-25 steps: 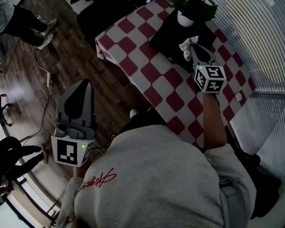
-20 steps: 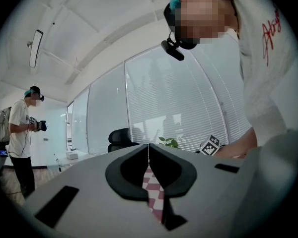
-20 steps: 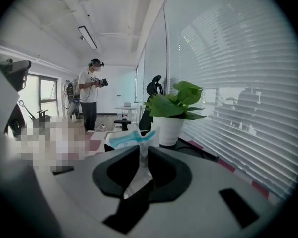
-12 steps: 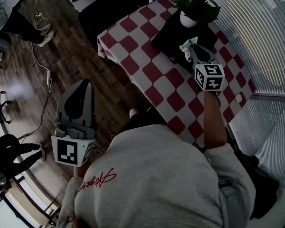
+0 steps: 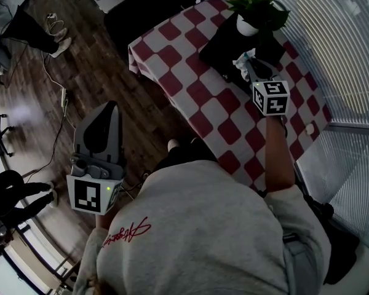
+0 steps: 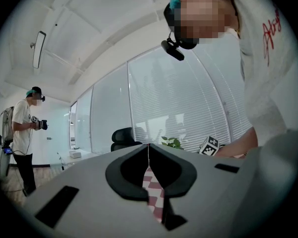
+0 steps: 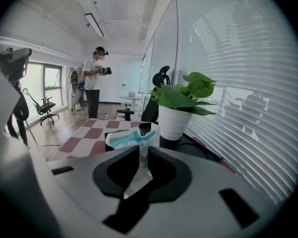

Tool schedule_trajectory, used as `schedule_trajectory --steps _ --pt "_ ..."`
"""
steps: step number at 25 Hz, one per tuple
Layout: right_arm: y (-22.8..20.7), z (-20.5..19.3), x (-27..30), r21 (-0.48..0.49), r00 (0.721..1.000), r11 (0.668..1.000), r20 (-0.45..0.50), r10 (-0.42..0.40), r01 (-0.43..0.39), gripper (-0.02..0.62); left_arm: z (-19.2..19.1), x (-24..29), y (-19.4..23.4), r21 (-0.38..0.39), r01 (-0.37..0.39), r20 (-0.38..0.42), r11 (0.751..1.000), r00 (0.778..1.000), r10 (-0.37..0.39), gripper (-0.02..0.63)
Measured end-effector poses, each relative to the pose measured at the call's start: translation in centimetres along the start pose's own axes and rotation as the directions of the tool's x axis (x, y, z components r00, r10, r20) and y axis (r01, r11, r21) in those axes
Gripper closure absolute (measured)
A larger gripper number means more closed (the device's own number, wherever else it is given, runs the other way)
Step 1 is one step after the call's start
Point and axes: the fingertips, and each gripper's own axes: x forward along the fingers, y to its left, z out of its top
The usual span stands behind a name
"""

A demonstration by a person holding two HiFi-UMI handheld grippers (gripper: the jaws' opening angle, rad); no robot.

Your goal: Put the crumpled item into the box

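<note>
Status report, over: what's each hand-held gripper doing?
Right hand-held gripper shut on crumpled item, over black box. Left hand-held gripper shut, empty, held aside. Potted plant beside box.

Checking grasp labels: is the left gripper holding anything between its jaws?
No, the left gripper has its jaws together with nothing between them; only the checkered tablecloth shows through the gap below the tips.

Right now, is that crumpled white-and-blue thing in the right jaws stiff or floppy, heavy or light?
Probably floppy: the crumpled item folds and creases where the right gripper pinches it. Likely light, since a thin pinched edge seems enough to carry it. With its flattened, wrinkled shape, it seems unlikely to roll.
</note>
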Motion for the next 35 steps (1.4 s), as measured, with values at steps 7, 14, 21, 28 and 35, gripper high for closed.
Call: schedule_trajectory --steps 7,14,21,28,35 --pt "0.2 -0.5 0.5 -0.024 0.999 1.0 -0.035 0.008 -0.009 0.531 0.1 -0.2 0.2 0.0 -0.012 0.0 1.0 1.0 0.012 0.589" --pt "0.6 -0.9 1.0 -0.034 0.998 0.999 -0.054 0.019 -0.02 0.531 -0.1 -0.6 0.3 -0.004 -0.027 -0.002 1.0 1.0 0.027 0.589" --pt "0.6 -1.2 1.3 -0.039 0.997 0.999 -0.077 0.018 -0.021 0.529 -0.1 -0.8 0.4 -0.001 -0.03 -0.003 1.0 1.0 0.03 0.589" --pt "0.6 -1.6 1.5 -0.039 0.996 0.999 -0.092 0.019 -0.023 0.528 0.0 -0.9 0.4 0.001 -0.033 -0.002 0.999 0.999 0.033 0.589" --pt "0.8 -1.8 1.7 -0.04 0.995 0.999 -0.099 0.024 -0.028 0.523 0.0 -1.2 0.2 0.007 -0.039 -0.007 0.999 0.999 0.039 0.589"
